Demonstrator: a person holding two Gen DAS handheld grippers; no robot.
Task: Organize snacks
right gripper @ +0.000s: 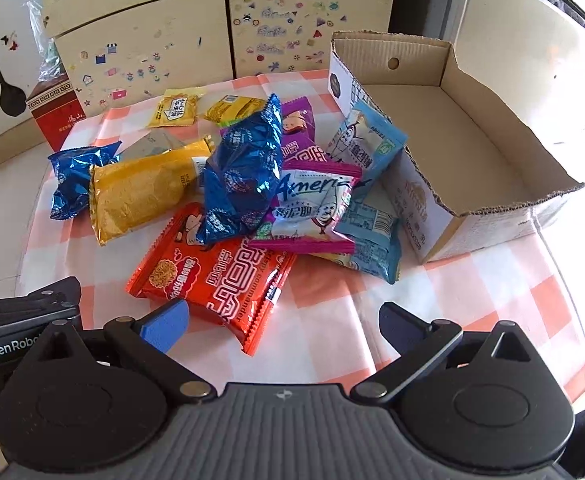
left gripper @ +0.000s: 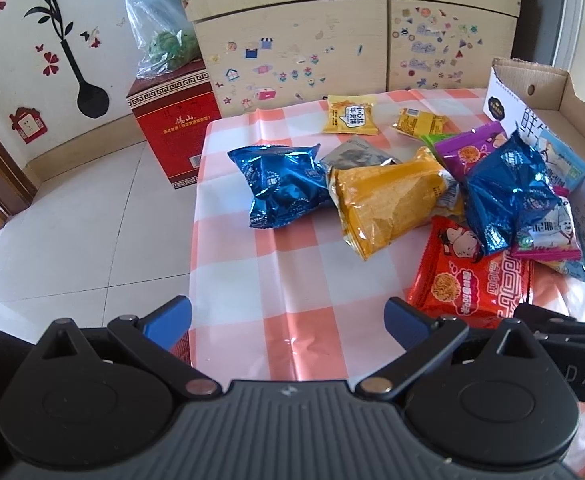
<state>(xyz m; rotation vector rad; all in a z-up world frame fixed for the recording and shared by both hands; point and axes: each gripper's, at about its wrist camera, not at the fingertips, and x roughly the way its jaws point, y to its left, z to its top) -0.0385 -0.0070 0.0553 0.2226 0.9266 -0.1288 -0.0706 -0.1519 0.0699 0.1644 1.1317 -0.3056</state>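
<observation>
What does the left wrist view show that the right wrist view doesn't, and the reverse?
Only the left wrist view shows the white tiled floor and the whole red carton beside the table. Only the right wrist view shows the bare inside of the open cardboard box. Both share the red noodle packet, the yellow pouch, two blue foil bags and an open, empty claw.

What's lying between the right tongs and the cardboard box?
Only bare checkered tablecloth lies between the right tongs and the cardboard box, as the right wrist view shows.
</observation>
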